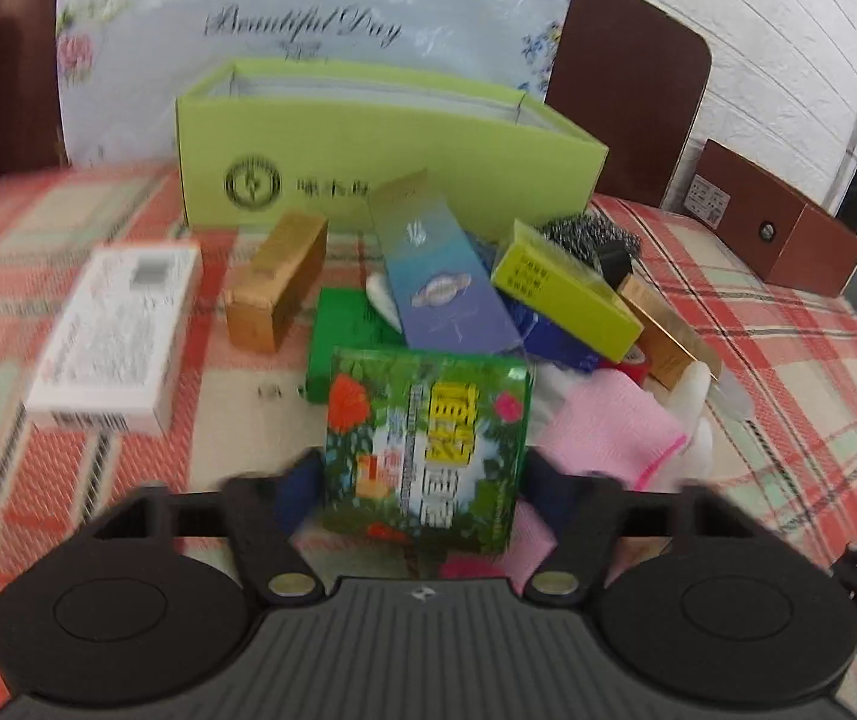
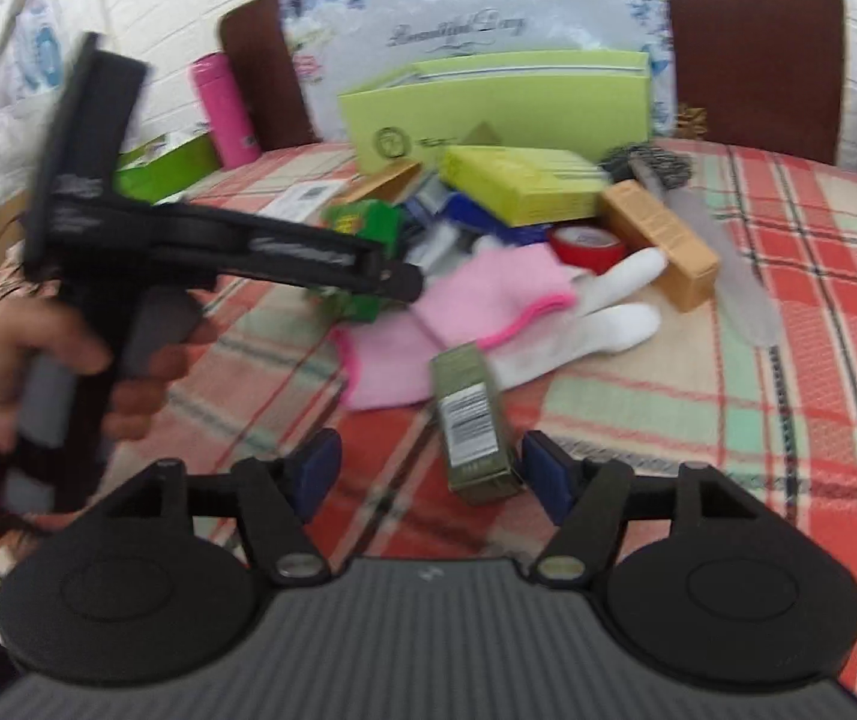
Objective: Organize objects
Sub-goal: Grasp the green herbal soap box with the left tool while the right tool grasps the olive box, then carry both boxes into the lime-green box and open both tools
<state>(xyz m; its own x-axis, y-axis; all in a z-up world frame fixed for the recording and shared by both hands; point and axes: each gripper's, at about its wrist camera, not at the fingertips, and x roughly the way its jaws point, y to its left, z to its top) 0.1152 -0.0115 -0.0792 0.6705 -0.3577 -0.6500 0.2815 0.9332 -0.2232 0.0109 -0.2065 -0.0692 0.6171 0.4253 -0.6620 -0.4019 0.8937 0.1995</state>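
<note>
The left hand-held gripper [image 1: 422,480] grips a green flower box [image 1: 428,450] near the big lime box [image 1: 380,168]. The right hand-held gripper [image 2: 428,468] is spread wide, an olive box [image 2: 473,426] touching 1 pad.

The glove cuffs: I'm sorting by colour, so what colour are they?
Pink cuffs on white gloves, clearest in the right wrist view.

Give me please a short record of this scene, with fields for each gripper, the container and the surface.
left gripper: shut on green floral box
right gripper: open, olive box between its fingers, touching the right one
container: lime carton, open top, behind the pile
pile: small boxes, pink glove, red tape
surface: plaid cloth
</note>
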